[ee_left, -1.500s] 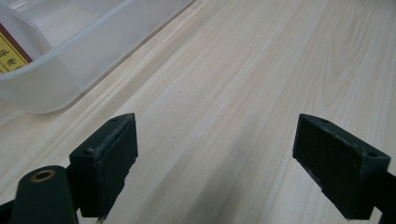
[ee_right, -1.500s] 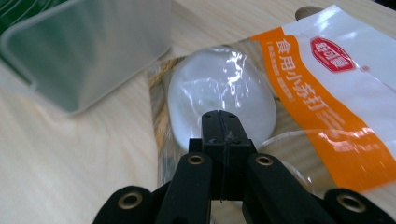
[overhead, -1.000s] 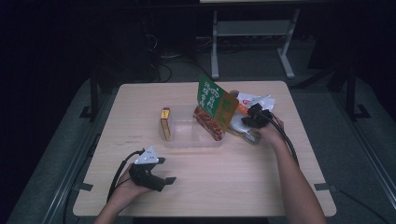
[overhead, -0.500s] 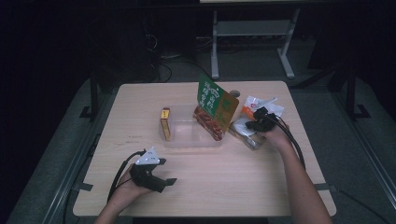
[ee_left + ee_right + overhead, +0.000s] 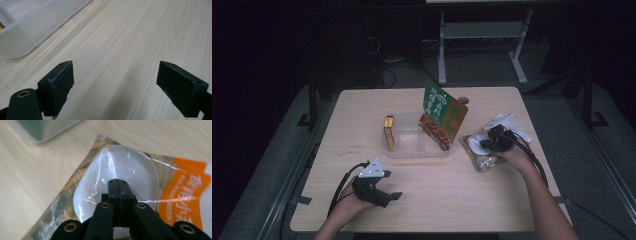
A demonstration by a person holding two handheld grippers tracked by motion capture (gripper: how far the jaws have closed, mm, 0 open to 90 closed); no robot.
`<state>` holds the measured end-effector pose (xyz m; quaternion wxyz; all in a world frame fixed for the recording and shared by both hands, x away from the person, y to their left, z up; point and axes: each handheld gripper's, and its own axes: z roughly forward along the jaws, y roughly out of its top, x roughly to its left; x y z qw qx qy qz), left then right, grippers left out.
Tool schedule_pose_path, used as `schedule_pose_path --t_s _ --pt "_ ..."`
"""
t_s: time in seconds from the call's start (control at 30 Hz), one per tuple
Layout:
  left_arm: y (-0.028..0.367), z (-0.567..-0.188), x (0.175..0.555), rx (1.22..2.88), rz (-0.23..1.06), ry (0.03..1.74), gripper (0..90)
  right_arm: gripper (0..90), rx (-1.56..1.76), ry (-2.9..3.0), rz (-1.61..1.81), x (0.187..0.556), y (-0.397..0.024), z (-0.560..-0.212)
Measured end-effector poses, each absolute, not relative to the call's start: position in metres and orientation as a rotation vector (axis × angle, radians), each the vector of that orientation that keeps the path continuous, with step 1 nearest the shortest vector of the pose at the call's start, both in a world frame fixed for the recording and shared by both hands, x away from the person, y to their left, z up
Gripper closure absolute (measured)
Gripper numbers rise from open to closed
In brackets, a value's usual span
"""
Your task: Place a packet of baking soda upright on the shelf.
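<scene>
I am observing the right gripper with its jaws pressed fully together; in the right gripper view their tips are lying over a white packet in clear wrap. Whether a fold of the wrap is being pinched I cannot tell. The packet is lying on the table, just right of the clear tray. A green bag is leaning upright at the tray's right end, and a yellow box is standing at its left end. The left gripper is resting near the front edge, its jaws spread wide over bare wood, with nothing between them.
</scene>
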<state>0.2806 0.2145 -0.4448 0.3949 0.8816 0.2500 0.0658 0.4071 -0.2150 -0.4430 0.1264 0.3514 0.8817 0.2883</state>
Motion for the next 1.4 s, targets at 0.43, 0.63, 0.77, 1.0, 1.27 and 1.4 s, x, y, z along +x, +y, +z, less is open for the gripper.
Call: schedule_pose_path --t_s 0.43,0.63,0.77,1.0,1.27,1.4 --pt "0.214 -0.445 0.281 2.244 0.159 0.627 13.8 90.0 0.958 2.556 0.803 0.401 -0.211 -0.444" --pt "0.212 -0.446 0.281 2.249 0.152 0.619 13.8 90.0 0.926 2.604 0.849 0.397 -0.209 -0.445" --pt "0.211 -0.446 0.28 2.246 0.147 0.616 13.8 90.0 0.889 2.624 0.839 0.39 -0.204 -0.444" --pt "0.211 -0.446 0.28 2.25 0.146 0.615 13.8 90.0 0.829 2.679 0.876 0.372 -0.194 -0.444" --pt "0.21 -0.446 0.28 2.255 0.145 0.612 13.8 90.0 0.683 2.746 0.882 0.345 -0.172 -0.443" --pt "0.21 -0.446 0.279 2.257 0.145 0.61 13.8 90.0 0.628 2.789 0.923 0.333 -0.159 -0.443"
